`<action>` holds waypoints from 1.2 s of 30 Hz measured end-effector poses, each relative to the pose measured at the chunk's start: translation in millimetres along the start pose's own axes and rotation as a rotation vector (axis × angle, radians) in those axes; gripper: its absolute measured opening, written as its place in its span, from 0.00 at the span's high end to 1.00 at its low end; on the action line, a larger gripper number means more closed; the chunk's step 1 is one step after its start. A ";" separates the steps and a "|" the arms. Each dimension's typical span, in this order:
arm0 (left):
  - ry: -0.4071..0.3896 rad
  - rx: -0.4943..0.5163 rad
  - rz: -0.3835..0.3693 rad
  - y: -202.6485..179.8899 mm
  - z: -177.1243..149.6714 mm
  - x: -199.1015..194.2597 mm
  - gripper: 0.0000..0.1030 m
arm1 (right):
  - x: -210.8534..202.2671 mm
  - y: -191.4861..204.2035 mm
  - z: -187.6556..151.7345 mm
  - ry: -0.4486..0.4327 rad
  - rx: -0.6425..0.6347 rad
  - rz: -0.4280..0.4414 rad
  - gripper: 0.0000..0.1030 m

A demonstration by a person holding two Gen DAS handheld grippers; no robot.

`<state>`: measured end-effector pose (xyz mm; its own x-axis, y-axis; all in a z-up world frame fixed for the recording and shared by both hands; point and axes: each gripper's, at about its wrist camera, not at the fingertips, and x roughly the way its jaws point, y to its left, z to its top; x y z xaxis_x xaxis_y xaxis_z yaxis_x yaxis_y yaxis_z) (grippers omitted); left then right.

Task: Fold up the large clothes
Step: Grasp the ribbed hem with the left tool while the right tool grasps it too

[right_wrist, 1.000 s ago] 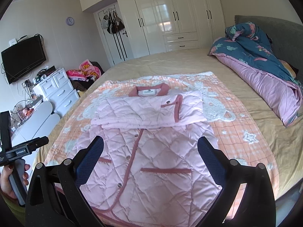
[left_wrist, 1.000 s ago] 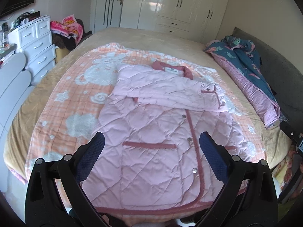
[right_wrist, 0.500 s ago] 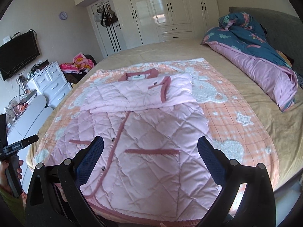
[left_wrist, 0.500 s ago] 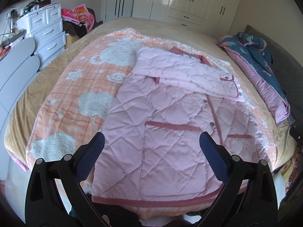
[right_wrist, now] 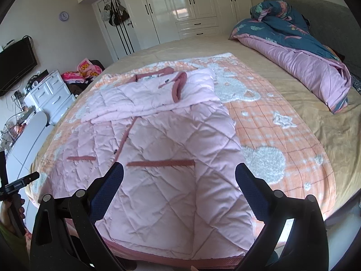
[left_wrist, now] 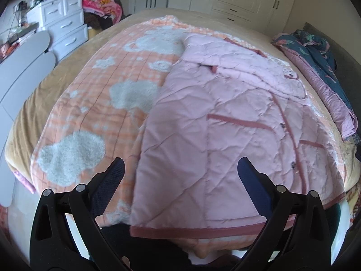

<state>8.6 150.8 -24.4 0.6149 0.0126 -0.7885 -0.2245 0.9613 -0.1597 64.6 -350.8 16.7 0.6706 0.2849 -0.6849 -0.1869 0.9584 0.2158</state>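
A: Where is the garment?

B: A pale pink quilted coat with dusty-rose trim [right_wrist: 171,149] lies flat on an orange checked blanket with white fluffy shapes [right_wrist: 282,135], sleeves folded across its chest.

A: And the claws?

B: The left gripper [left_wrist: 180,174] and the right gripper [right_wrist: 179,176] both hover near the hem, spread wide, holding nothing.

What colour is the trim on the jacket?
Dusty rose trim on the pale pink jacket; clearest in the right wrist view.

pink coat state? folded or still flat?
Partly folded. The coat has its sleeves folded across the chest; the body lies spread flat on the blanket, its hem at the bed's near edge.
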 end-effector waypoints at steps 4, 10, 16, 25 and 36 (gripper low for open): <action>0.018 -0.025 0.000 17.1 -8.4 7.6 0.12 | 3.3 -4.3 -8.0 0.017 0.000 -0.009 0.04; 0.053 -0.068 -0.059 32.4 -19.6 14.7 0.54 | 5.5 -13.1 -14.9 0.031 0.005 -0.026 0.04; 0.088 -0.078 -0.090 40.3 -32.4 21.4 0.67 | 6.1 -22.0 -20.9 0.044 0.018 -0.044 0.04; 0.106 -0.075 -0.101 46.3 -39.8 23.6 0.67 | 5.7 -31.2 -38.3 0.093 0.019 -0.055 0.04; 0.141 -0.071 -0.121 48.0 -46.8 34.2 0.47 | 1.0 -53.0 -65.3 0.196 0.063 -0.005 0.04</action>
<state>-16.5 184.4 -86.8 0.5301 -0.1454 -0.8354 -0.2111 0.9315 -0.2961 28.2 -400.2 -40.9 0.5175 0.2834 -0.8074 -0.1342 0.9588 0.2506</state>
